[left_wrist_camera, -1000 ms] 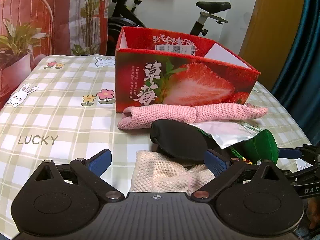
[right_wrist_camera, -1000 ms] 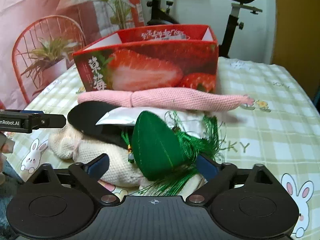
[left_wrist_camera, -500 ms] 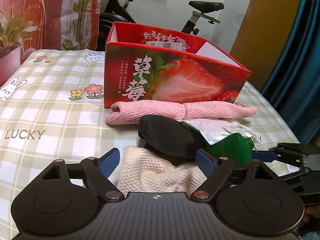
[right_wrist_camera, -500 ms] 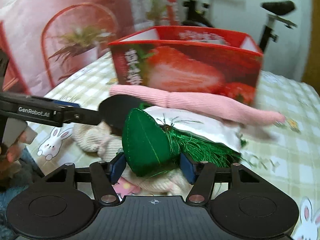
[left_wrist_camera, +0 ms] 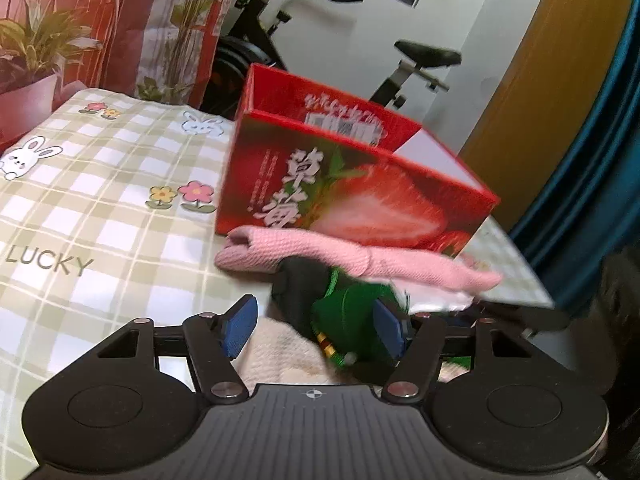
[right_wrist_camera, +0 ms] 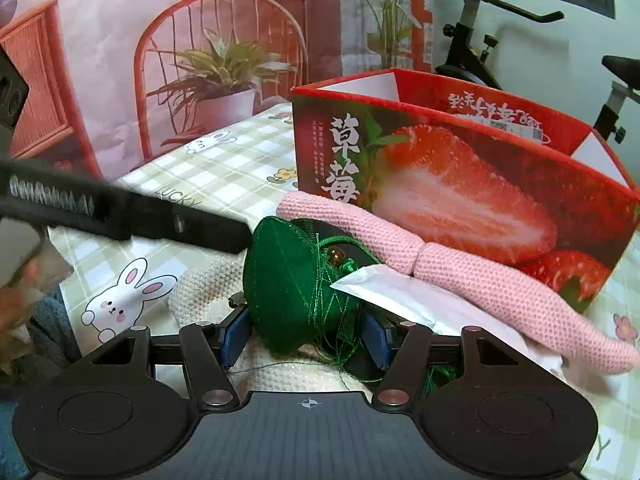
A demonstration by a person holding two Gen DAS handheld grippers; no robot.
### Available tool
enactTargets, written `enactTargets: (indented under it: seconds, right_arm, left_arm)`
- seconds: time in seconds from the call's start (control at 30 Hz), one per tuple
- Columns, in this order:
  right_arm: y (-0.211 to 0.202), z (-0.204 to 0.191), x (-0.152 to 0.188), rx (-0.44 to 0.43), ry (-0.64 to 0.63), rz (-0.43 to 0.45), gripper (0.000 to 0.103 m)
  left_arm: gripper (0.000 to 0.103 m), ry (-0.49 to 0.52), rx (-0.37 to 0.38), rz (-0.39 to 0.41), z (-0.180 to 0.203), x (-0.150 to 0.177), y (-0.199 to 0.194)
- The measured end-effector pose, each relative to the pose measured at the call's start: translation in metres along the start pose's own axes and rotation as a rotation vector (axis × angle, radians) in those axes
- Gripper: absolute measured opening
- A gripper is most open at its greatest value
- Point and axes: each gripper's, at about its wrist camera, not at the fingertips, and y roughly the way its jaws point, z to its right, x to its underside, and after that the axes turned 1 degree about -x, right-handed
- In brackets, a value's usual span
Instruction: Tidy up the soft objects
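Note:
A green felt pouch with a tassel (right_wrist_camera: 292, 292) sits between the blue pads of my right gripper (right_wrist_camera: 306, 334), which is shut on it. It also shows in the left wrist view (left_wrist_camera: 352, 320). A black eye mask (left_wrist_camera: 296, 284) lies under it, on a cream knitted cloth (right_wrist_camera: 204, 296). A rolled pink knitted cloth (right_wrist_camera: 448, 272) lies against the red strawberry box (right_wrist_camera: 460, 184), which is open on top. My left gripper (left_wrist_camera: 314, 330) is open over the cream cloth (left_wrist_camera: 280, 352), beside the pouch.
A white foil packet (right_wrist_camera: 404, 296) lies under the pink cloth. The checked tablecloth (left_wrist_camera: 100, 216) covers the table. An exercise bike (left_wrist_camera: 408, 60) and a potted plant (right_wrist_camera: 216, 80) stand behind the table.
My right gripper closed on the green pouch and lifted it leftward off the pile. My left gripper rose and tilted, staying open.

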Motion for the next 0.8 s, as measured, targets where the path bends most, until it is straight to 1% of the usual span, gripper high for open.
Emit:
enactTargets:
  seconds: [0.13,0.2,0.27,0.33,0.47,0.57,0.67,0.73,0.8]
  right_arm:
    - [-0.007,0.001,0.015,0.005,0.036,0.032,0.055]
    - [-0.009,-0.001,0.018,0.016,0.029,0.042,0.054]
    - [-0.010,-0.002,0.017,0.019,0.020,0.053,0.054]
    - [-0.011,-0.004,0.017,0.005,0.018,0.071,0.052]
    - [-0.011,-0.006,0.019,0.003,0.009,0.085,0.052]
    - [-0.010,-0.006,0.019,0.028,-0.002,0.098,0.055]
    - [-0.008,-0.009,0.018,0.044,-0.035,0.111,0.056]
    - [-0.004,-0.009,0.018,0.046,-0.047,0.106,0.057]
    - [-0.003,-0.009,0.019,0.042,-0.046,0.107,0.056]
  left_arm:
    - [0.066,0.010,0.046,0.000,0.007,0.000,0.004]
    - [0.066,0.028,0.063,-0.012,0.013,0.001,0.008]
    - [0.056,0.048,0.090,-0.028,0.015,0.003,0.012]
    - [0.053,0.058,0.106,-0.049,0.016,0.006,0.015]
    - [0.053,0.021,0.117,-0.052,0.009,0.009,0.021]
    - [0.053,0.000,0.132,-0.051,0.005,0.008,0.027]
    - [0.053,-0.013,0.153,-0.044,0.003,0.002,0.033]
    - [0.053,-0.017,0.149,-0.049,0.003,0.000,0.037]
    - [0.052,-0.029,0.152,-0.052,0.002,0.002,0.038]
